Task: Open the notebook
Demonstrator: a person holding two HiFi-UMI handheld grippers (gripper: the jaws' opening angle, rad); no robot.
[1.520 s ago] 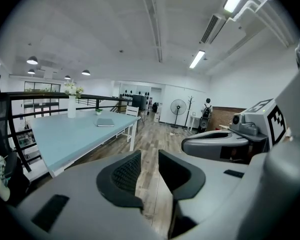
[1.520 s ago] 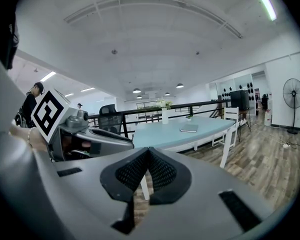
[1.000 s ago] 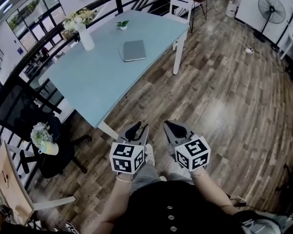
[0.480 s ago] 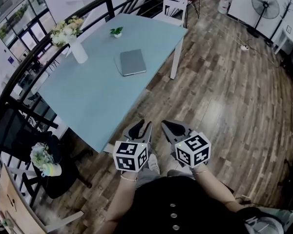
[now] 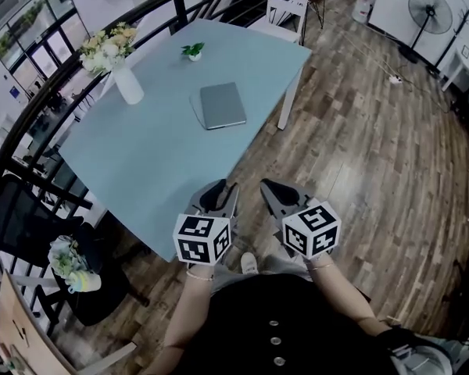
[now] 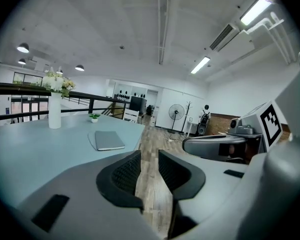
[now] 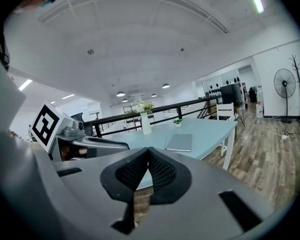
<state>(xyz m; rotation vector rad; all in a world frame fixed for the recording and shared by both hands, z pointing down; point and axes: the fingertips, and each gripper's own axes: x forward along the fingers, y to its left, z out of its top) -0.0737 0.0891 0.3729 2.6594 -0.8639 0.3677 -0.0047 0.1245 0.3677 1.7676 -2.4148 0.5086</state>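
Note:
A closed grey notebook [image 5: 223,105] lies flat on the pale blue table [image 5: 141,155], toward its far right edge. Both grippers are held over the wooden floor just off the table's near corner, well short of the notebook. My left gripper [image 5: 221,190] points at the table with its jaws open and nothing between them [image 6: 149,160]; the notebook [image 6: 109,140] shows beyond them at the left. My right gripper [image 5: 270,187] is beside it, jaws shut with the tips touching [image 7: 148,152] and nothing held. The notebook [image 7: 179,142] lies ahead of it on the table.
A white vase of flowers [image 5: 127,84] and a small potted plant [image 5: 192,51] stand at the table's far side. A white chair [image 5: 288,6] is at the far end and a black office chair [image 5: 31,225] at the left. A black railing [image 5: 78,69] runs behind the table. A floor fan [image 5: 424,10] stands far right.
Both grippers have moved forward to the table's near corner, side by side. The notebook now sits closer in the head view. Neither gripper's jaws have changed.

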